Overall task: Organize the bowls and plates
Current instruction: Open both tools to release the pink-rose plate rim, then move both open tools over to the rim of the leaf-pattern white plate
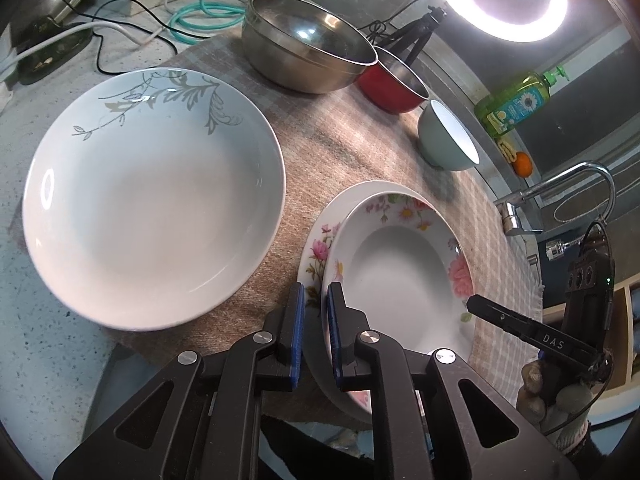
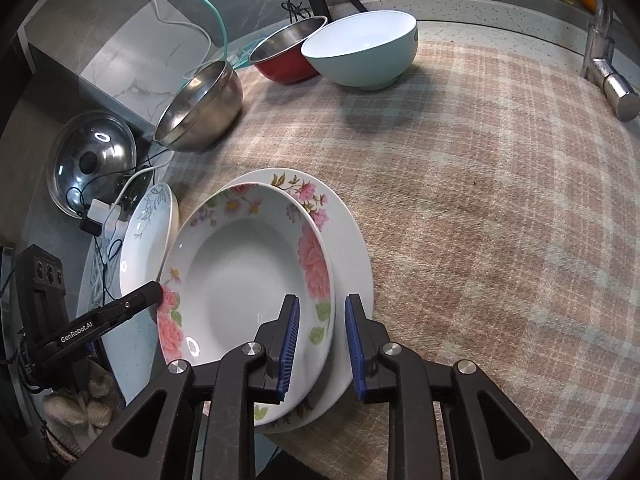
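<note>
The deep floral plate (image 1: 400, 276) sits tilted on a flatter floral plate (image 1: 320, 240), the pair at about five o'clock in the left view, on a checked cloth (image 1: 320, 136). A larger white plate (image 1: 154, 200) with a grey leaf print lies at nine o'clock, just beside them.

The left gripper (image 1: 316, 336) is nearly closed, its blue pads pinching the near rim of the deep plate. The right gripper (image 2: 322, 344) stands part open, straddling the opposite rim at six o'clock in its own view; a gap shows on the outer side, so it does not seem to press, and I judge it is not gripping.

At twelve o'clock stand a steel bowl (image 1: 308, 56), a red bowl (image 1: 394, 84) and a pale blue bowl (image 1: 448, 136), close together; the red one touches the steel one.

The plates look like glazed ceramic: stiff, fairly heavy, slick and liable to chip. The rim is the only place to take hold, gripped well in from the edge so the glaze does not slide out of the pads. With one pinch at the edge, the plate will likely hang and swing, so a hold on two opposite sides is safer. Setting it down flat and gently matters, since ceramic on ceramic cracks easily.
</note>
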{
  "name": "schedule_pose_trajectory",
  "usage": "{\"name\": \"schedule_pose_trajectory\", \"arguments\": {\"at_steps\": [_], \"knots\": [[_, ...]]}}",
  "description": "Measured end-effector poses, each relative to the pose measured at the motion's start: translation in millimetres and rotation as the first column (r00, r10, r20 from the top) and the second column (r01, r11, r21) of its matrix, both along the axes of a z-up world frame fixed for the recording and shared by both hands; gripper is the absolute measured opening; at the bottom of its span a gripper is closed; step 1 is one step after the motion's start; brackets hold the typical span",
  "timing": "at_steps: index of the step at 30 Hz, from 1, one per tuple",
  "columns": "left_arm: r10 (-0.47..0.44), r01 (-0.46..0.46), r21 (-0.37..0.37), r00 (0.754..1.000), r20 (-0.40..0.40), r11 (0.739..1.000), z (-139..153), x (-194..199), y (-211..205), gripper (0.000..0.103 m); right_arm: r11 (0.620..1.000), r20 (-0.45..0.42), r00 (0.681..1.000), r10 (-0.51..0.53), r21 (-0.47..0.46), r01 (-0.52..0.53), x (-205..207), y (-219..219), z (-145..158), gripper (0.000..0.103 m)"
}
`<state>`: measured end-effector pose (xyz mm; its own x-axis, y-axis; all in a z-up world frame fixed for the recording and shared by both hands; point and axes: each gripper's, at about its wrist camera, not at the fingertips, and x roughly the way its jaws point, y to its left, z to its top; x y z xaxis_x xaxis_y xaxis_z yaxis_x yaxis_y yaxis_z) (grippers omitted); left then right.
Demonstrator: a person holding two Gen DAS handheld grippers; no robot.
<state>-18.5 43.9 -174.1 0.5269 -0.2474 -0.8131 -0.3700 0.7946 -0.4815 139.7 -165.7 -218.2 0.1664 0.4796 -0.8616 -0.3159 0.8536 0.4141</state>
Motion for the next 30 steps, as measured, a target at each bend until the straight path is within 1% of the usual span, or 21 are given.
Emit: {"name": "schedule_pose_trajectory", "arguments": {"at_steps": [4, 12, 16, 18, 25, 28, 30], "knots": [[0.003, -0.003, -0.004, 1.0, 0.002, 1.0, 3, -5, 0, 0.01, 1.0, -0.002, 1.0, -0.002, 0.001, 0.002, 0, -4, 2, 0.021], [-0.015, 0.015, -0.021, 1.0, -0.01, 1.0, 0, -14, -11, 0.01, 0.999, -0.006, 0.999, 0.035, -0.006, -0.035, -1, 4, 1, 0.021], [-0.031, 0.031, -0.019, 0.999, -0.008, 0.999, 0, -12, -19, 0.01, 0.999, -0.015, 0.999, 0.051, -0.003, -0.051, -2, 7, -2, 0.021], [-0.039, 0.039, -0.003, 0.999, -0.009, 0.999, 1, -11, -23, 0.01, 0.998, -0.012, 0.998, 0.054, -0.007, -0.054, -2, 8, -2, 0.021], [-0.048, 0.048, 0.004, 0.999, -0.017, 0.999, 0, -7, -26, 0.01, 0.999, -0.006, 0.999, 0.048, -0.009, -0.048, 1, 6, -1, 0.021], [-0.041, 0.041, -0.012, 0.999, -0.019, 0.999, -2, -7, -24, 0.01, 0.999, -0.006, 0.999, 0.049, -0.012, -0.05, 1, 6, -1, 0.021], [-0.042, 0.042, -0.007, 0.999, -0.02, 0.999, -1, -8, -22, 0.01, 0.999, 0.004, 0.999, 0.036, -0.015, -0.036, 0, 1, 2, 0.021]]}}
